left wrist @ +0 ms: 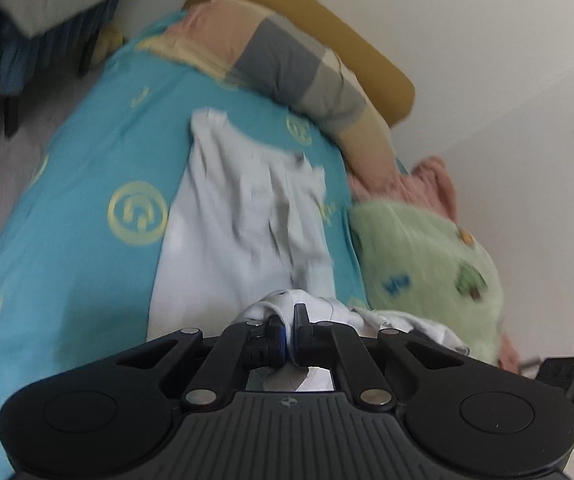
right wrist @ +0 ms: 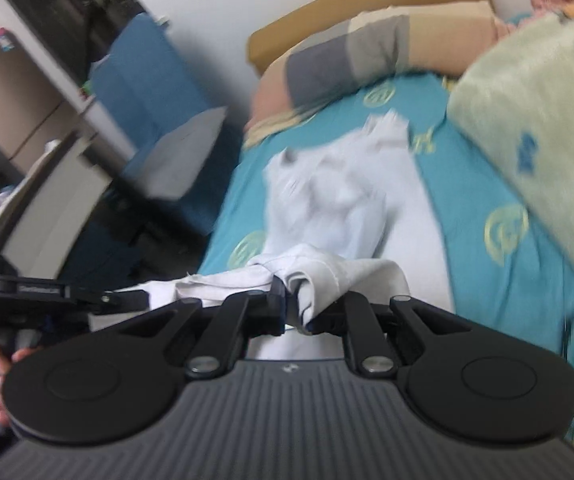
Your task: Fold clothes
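Lying ahead of both grippers on the turquoise bedsheet [left wrist: 83,152], the pale blue-white cotton garment [left wrist: 243,216] has its near hem bunched, left gripper [left wrist: 290,334] and right gripper [right wrist: 295,307] each clamped on it.

No text can be read clearly in either view. The turquoise bedsheet [left wrist: 87,168] carries yellow circular emblems [left wrist: 137,212] and letter-like marks, all too blurred to decipher. The green blanket [left wrist: 427,264] shows an unreadable blue mark [left wrist: 397,282].
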Tool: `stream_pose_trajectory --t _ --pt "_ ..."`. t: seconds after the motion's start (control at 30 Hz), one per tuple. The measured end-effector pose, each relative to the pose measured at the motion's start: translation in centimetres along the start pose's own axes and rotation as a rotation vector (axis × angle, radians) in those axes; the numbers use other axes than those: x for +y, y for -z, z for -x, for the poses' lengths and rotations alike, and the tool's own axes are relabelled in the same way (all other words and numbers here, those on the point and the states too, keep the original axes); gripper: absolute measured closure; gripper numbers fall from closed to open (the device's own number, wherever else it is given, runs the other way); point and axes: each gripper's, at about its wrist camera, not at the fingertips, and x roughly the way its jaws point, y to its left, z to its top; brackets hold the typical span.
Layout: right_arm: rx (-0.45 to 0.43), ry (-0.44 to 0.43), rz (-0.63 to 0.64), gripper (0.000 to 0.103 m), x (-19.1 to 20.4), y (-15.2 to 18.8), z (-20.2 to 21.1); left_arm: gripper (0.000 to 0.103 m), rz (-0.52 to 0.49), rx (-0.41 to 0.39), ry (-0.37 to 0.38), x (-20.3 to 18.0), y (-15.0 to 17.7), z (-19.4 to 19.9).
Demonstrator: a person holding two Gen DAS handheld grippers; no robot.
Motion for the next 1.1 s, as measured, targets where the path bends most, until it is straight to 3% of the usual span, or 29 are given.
stream_pose_trajectory --t 0.23,0.37,0.47,0.5,0.53,0.57,0.6,0.63,0.73,0.87,1.0,1.1 --pt "-0.03 0.112 0.086 0.09 -3.7 -5.6 -11.7 0.099 -0.166 -0.12 -0.149 -0.6 -6.8 -11.5" --pt "-0.009 0.118 0.107 0.088 -6.2 -5.4 -16.2 0.098 -0.218 -0.106 -0.205 0.7 -7.0 -15.9" --pt "0.0 0.107 0.107 0.085 -7.0 -4.4 -17.5 0.094 -0.231 -0.082 -0.213 1.9 -6.6 -16.7" --pt "0.001 0.113 0.113 0.08 -6.8 -4.1 -17.4 0.083 -0.24 -0.076 -0.214 2.0 -6.6 -16.7" --pt "0.001 0.119 0.12 0.064 -6.6 -3.8 -17.3 0.074 -0.251 -0.071 -0.213 1.9 -6.3 -16.4" --pt "0.006 0.118 0.119 0.054 -6.2 -3.6 -17.0 0.056 -0.259 -0.077 -0.212 1.7 -5.9 -15.7" --pt "0.005 0.11 0.113 0.034 -5.7 -3.5 -16.6 0.048 -0.266 -0.083 -0.21 1.4 -5.5 -15.1" --pt "-0.008 0.1 0.11 0.027 -5.1 -3.3 -16.0 0.046 -0.279 -0.09 -0.202 1.0 -5.0 -14.3" --pt "-0.043 0.088 0.102 0.026 -3.3 -2.8 -13.5 0.035 -0.304 -0.108 -0.185 -0.1 -3.0 -11.5" --pt "-0.089 0.073 0.045 0.026 -1.7 -1.0 -9.4 0.024 -0.215 -0.114 -0.12 -0.2 0.5 -7.2" --pt "-0.08 0.036 -0.111 0.026 -1.9 2.2 -5.6 0.021 -0.006 -0.062 -0.026 2.4 4.9 -4.5" --pt "-0.044 0.017 -0.265 0.024 -3.4 5.0 -4.7 0.021 0.175 0.027 0.008 4.8 8.0 -4.5"
